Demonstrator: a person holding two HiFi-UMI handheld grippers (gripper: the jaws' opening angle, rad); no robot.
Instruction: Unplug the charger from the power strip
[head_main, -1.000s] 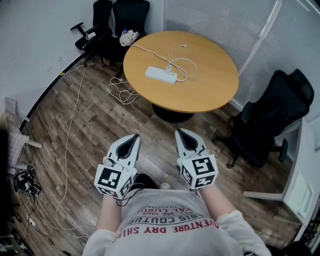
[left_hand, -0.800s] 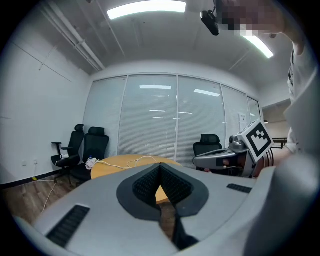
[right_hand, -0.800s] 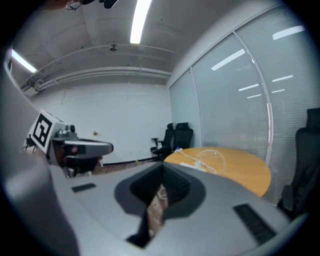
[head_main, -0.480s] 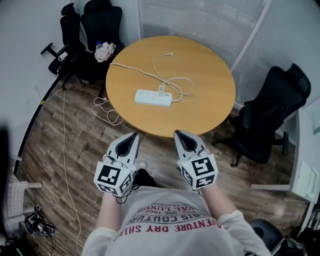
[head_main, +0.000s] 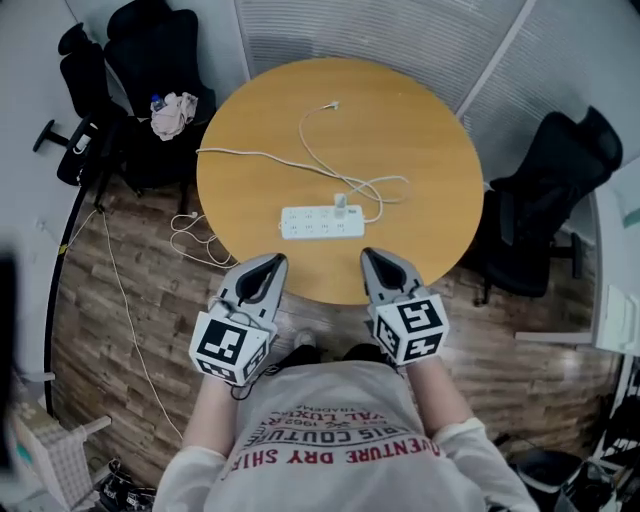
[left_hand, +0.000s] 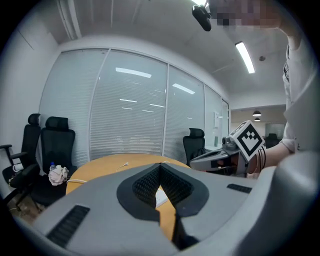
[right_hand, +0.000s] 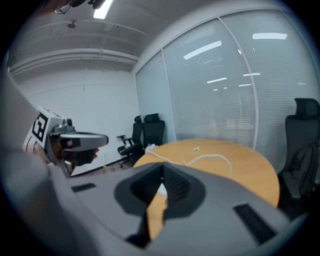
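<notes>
A white power strip (head_main: 322, 222) lies on the round wooden table (head_main: 420, 130), near its front edge. A small white charger (head_main: 340, 205) stands plugged into the strip, and its thin white cable (head_main: 318, 160) loops across the tabletop. My left gripper (head_main: 274, 260) and right gripper (head_main: 372, 254) hover side by side at the table's near rim, just short of the strip, both shut with nothing in them. In the left gripper view the jaws (left_hand: 160, 167) meet at the tips; a sliver of the strip (left_hand: 161, 196) shows behind them. The right gripper (right_hand: 161, 167) looks the same.
Black office chairs stand at the back left (head_main: 150, 50) and at the right (head_main: 555, 190). A bundled cloth with a bottle (head_main: 175, 112) rests on one chair. White cables (head_main: 195, 238) trail over the wooden floor at the left. Glass walls with blinds (head_main: 400, 35) rise behind the table.
The person has walked up to the table. Both grippers, still shut, have come from over the floor to the table's near edge, and the power strip now lies right before them.
</notes>
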